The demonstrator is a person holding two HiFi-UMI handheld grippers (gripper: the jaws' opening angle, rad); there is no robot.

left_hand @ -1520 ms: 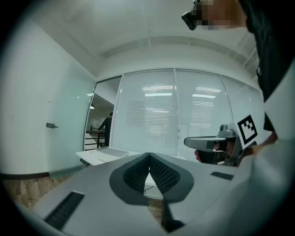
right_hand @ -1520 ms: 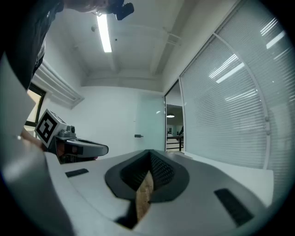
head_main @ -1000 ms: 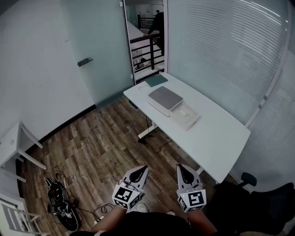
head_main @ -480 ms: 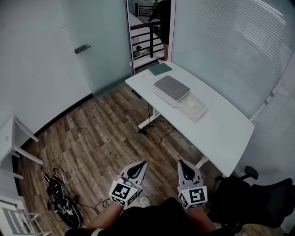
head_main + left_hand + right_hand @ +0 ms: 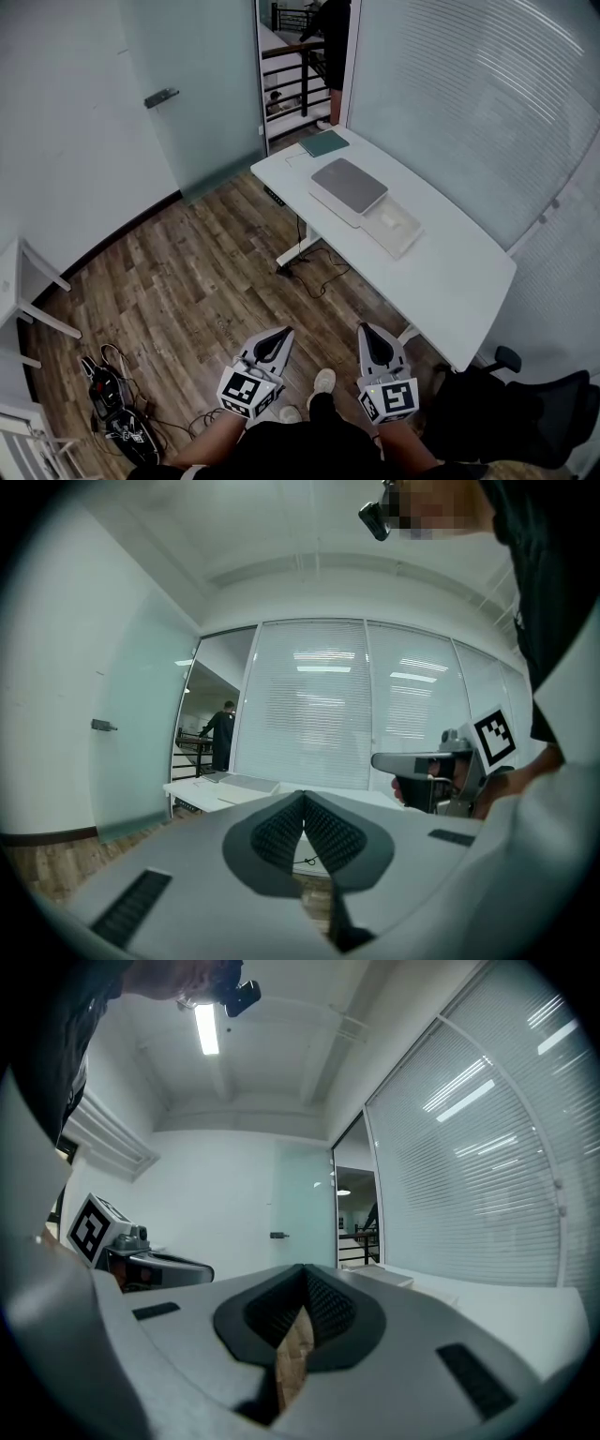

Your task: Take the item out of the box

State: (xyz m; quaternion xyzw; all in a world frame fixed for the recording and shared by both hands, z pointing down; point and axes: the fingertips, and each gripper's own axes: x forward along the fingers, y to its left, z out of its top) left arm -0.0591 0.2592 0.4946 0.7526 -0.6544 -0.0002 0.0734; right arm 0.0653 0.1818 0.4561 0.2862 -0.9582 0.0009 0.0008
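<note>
Box (image 5: 349, 183), grey-topped, beside shallow white tray (image 5: 394, 228) on table (image 5: 450, 272).

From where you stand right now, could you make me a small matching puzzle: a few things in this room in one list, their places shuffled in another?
Things:
1. grey box
2. green folder
3. bundle of cables
4. black chair

Places:
A. on the wooden floor, lower left
B. at the far end of the white table
C. on the table, beside a white tray
D. past the table's near end, lower right

Pairs: 1-C, 2-B, 3-A, 4-D
</note>
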